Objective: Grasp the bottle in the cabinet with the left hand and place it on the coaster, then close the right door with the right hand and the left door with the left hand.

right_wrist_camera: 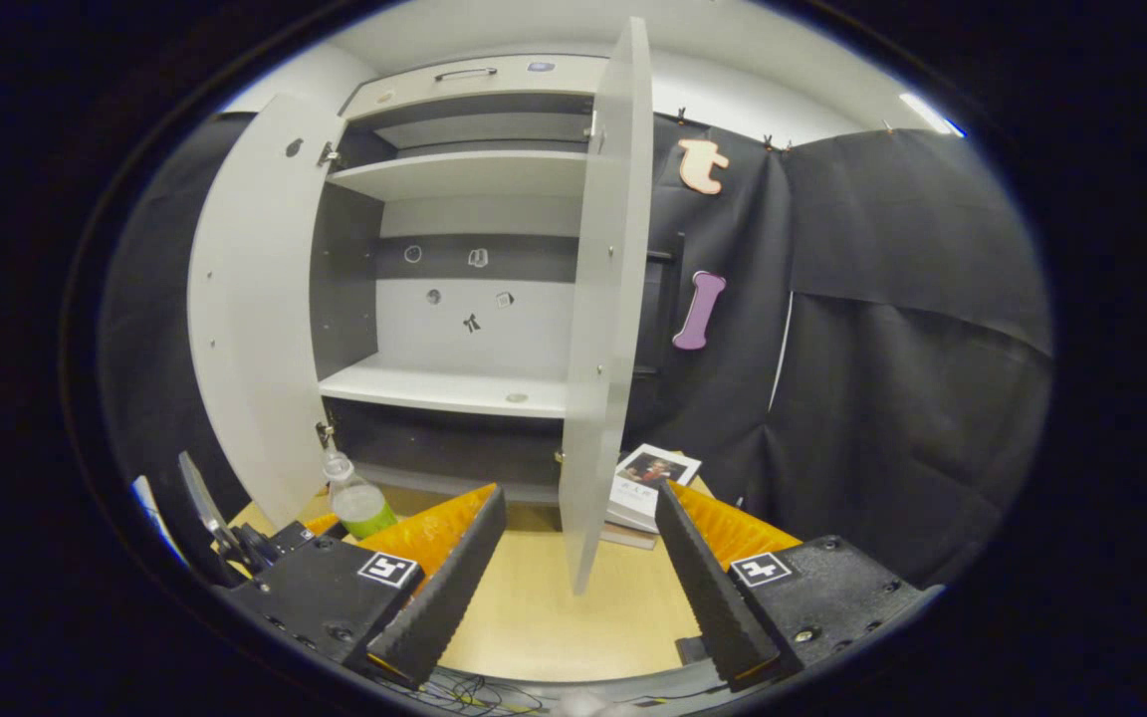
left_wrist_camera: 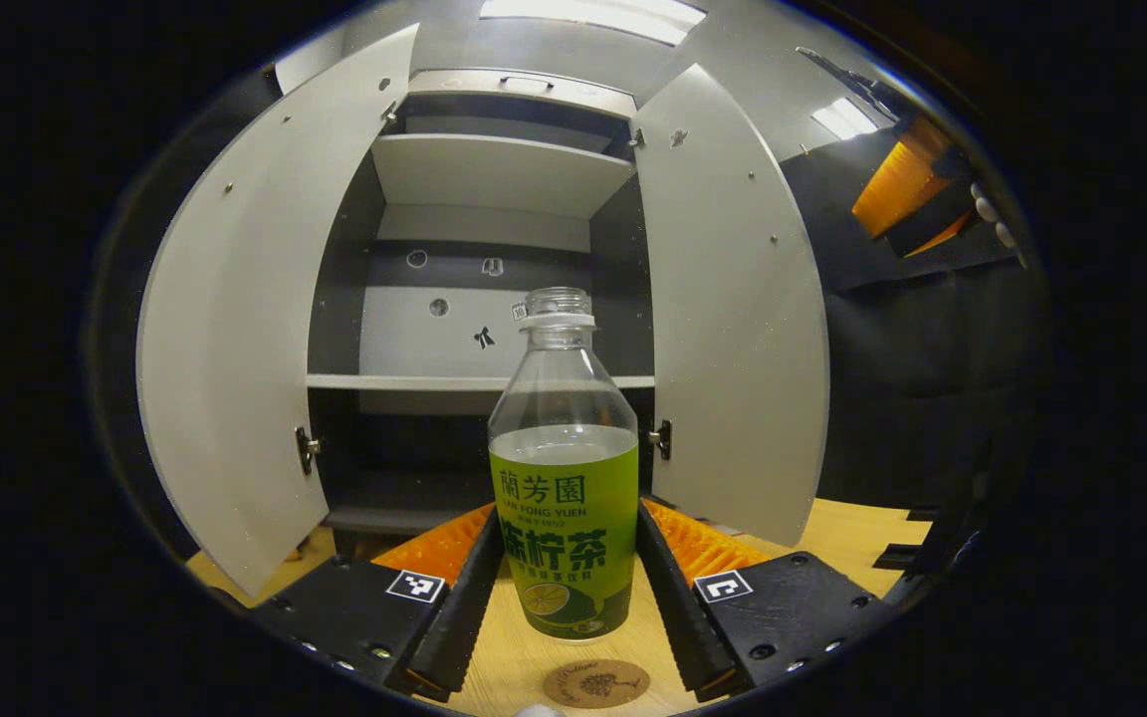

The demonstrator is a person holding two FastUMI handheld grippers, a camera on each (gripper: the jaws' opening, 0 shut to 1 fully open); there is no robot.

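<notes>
A clear bottle (left_wrist_camera: 564, 528) with a green label and green drink stands upright between my left gripper's (left_wrist_camera: 566, 513) fingers, which press on its two sides. It is out of the cabinet (left_wrist_camera: 479, 381), just behind the round brown coaster (left_wrist_camera: 595, 684) on the wooden table; I cannot tell whether its base touches the table. The left door (left_wrist_camera: 245, 329) and the right door (left_wrist_camera: 733, 329) both stand wide open. In the right gripper view the bottle (right_wrist_camera: 354, 498) shows low at the left beside the left gripper (right_wrist_camera: 235, 543). My right gripper (right_wrist_camera: 578, 493) is open, with the right door's (right_wrist_camera: 613, 299) edge straight ahead of it.
A book (right_wrist_camera: 648, 478) lies on the wooden table (right_wrist_camera: 534, 617) at the foot of the right door. The cabinet's shelves (right_wrist_camera: 454, 388) are bare. In the left gripper view the other gripper (left_wrist_camera: 907, 189) and a hand (left_wrist_camera: 987, 214) hang at the upper right.
</notes>
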